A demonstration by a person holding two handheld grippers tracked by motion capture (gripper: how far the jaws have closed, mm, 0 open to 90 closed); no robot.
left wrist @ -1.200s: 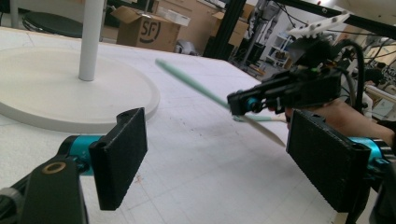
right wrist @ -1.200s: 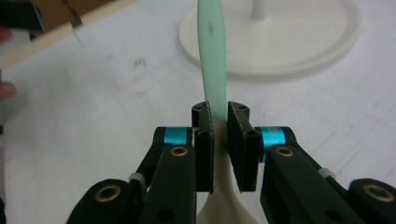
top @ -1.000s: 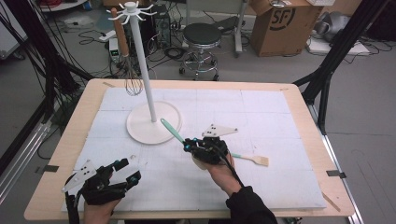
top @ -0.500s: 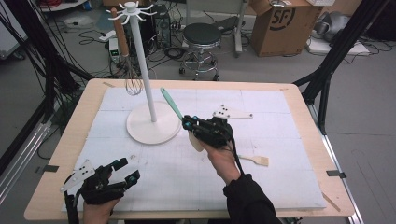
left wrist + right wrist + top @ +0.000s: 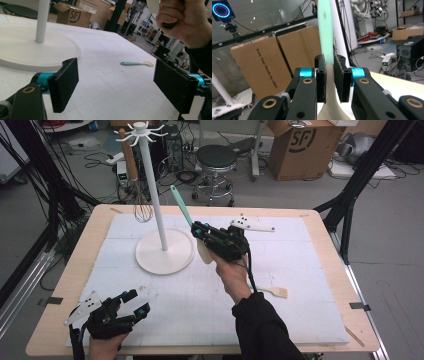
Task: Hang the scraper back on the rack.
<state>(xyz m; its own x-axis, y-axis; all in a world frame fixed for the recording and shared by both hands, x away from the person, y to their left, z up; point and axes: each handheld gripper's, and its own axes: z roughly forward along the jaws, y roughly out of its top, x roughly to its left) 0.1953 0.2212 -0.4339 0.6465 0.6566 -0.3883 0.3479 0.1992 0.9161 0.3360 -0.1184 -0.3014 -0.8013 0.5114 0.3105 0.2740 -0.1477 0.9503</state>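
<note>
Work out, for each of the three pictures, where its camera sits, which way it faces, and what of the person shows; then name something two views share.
High view: above the person's side, looking forward and down on the table; both forearms show, the left gripper and the right gripper holding a green-handled spatula.
Left gripper view: on the left gripper, low, facing across the table; open jaws, the other hand.
Right gripper view: on the right gripper, tilted upward; jaws clamp the spatula.
Shared: the white stand, in the high and left gripper views.
</note>
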